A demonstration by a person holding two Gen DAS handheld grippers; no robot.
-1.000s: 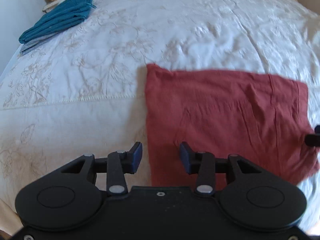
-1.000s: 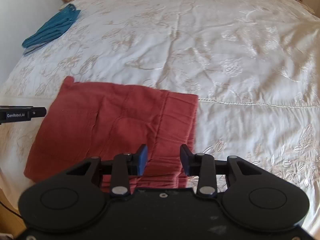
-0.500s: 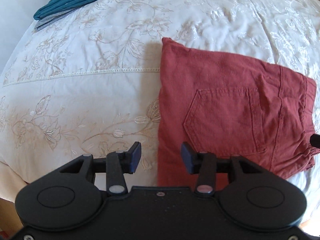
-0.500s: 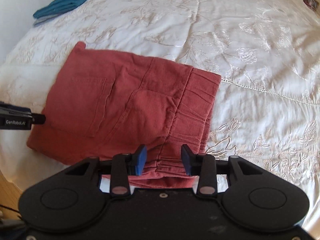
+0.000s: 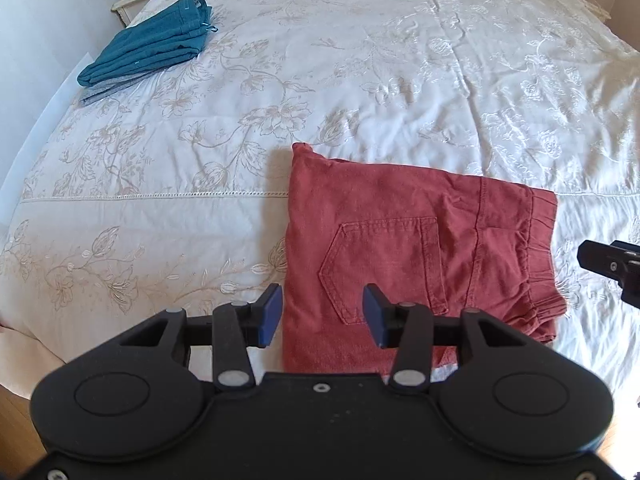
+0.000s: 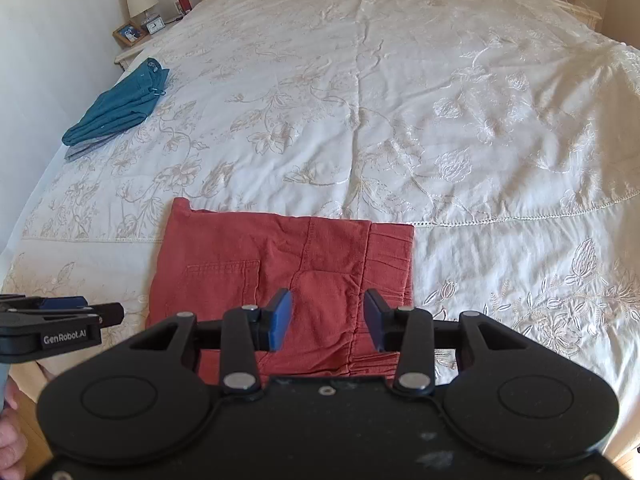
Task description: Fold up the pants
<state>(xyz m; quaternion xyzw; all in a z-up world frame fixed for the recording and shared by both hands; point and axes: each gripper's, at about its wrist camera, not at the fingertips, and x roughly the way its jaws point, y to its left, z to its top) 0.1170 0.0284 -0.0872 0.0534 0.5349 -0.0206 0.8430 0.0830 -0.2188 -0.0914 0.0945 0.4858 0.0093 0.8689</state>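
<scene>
Now the red pants lie folded into a compact rectangle near the front edge of the bed, w/ the long axis running left-right, waistband at the right end, back pocket up. Left gripper and right gripper both hover above w/ jaws part open, nothing between. Fold looks done, prob.; next move is likely stacking it by the teal pants, though hidden near-edge layers can't be checked.
</scene>
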